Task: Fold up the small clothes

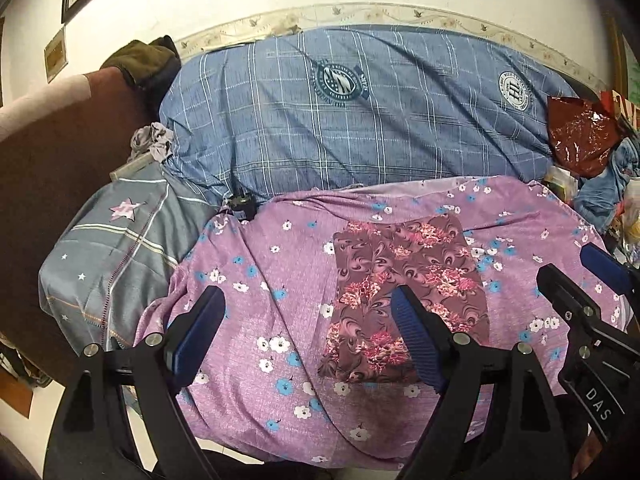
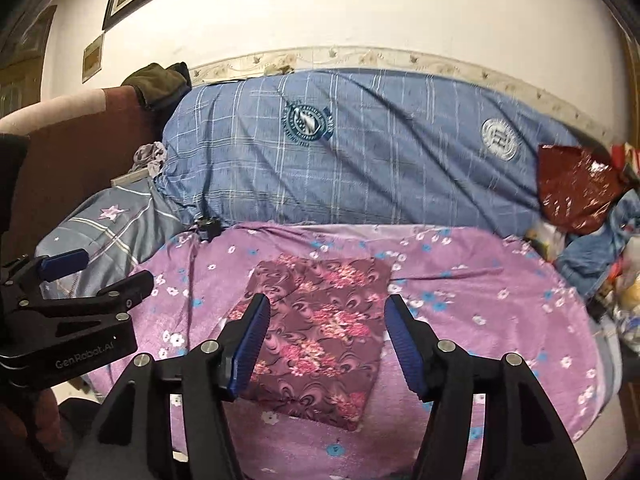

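Evidently done with it, both the left gripper [image 1: 308, 332] and right gripper [image 2: 326, 344] hover with jaws open and empty above the folded floral cloth [image 2: 320, 328], which lies flat on the purple bedspread [image 2: 480, 300] where folding had room.

Matt floral cloth [image 2: 320, 332]; glossy foil bag [image 2: 576, 196]

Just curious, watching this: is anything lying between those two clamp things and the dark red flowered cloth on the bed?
Nothing visible. The folded maroon floral cloth lies flat on the purple flowered bedsheet, with only bare sheet around it. Both the left gripper and right gripper hang open above it, holding nothing.
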Demonstrator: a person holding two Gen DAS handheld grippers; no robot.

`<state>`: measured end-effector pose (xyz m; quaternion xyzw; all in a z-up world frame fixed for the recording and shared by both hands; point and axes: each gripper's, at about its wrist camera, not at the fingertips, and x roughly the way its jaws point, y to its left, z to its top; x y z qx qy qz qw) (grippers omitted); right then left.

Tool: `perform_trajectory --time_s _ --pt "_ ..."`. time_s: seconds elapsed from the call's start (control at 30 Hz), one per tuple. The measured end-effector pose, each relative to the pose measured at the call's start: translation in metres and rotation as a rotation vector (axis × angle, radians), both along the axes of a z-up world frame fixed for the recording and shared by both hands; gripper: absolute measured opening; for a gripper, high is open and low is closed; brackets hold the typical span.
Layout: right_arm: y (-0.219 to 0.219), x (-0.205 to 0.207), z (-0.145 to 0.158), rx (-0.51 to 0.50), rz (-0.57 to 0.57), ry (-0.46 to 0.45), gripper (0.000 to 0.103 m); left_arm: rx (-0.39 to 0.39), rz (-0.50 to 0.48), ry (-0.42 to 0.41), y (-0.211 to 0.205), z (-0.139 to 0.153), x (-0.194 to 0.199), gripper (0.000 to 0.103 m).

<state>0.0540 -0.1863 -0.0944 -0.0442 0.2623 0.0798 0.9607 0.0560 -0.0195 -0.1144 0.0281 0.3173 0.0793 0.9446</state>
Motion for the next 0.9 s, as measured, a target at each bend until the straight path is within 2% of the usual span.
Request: perform_trajectory --time_s 0.13,0.4,0.57,0.63,0.9 --pt "-0.005 -0.004 -0.001 -0.015 -0.03 -0.002 0.063 0.006 -0.005 -0.007 -0.004 0.001 -0.005 0.087" --pt "-0.019 -0.002 -0.004 0.027 -0.066 0.018 0.063 0.039 0.003 0.01 -0.009 -0.002 -0.001 0.088" --pt "-0.02 0.003 -0.009 0.026 -0.068 0.03 0.063 0.076 0.015 0.009 -0.011 -0.004 0.0 0.098" --pt "-0.021 0.006 -0.013 0.025 -0.073 0.034 0.063 0.074 0.009 0.001 -0.011 -0.003 -0.002 0.103" --pt "-0.04 0.01 -0.013 -0.05 -0.165 0.054 0.063 0.007 -0.06 -0.024 -0.009 0.002 -0.003 0.103"
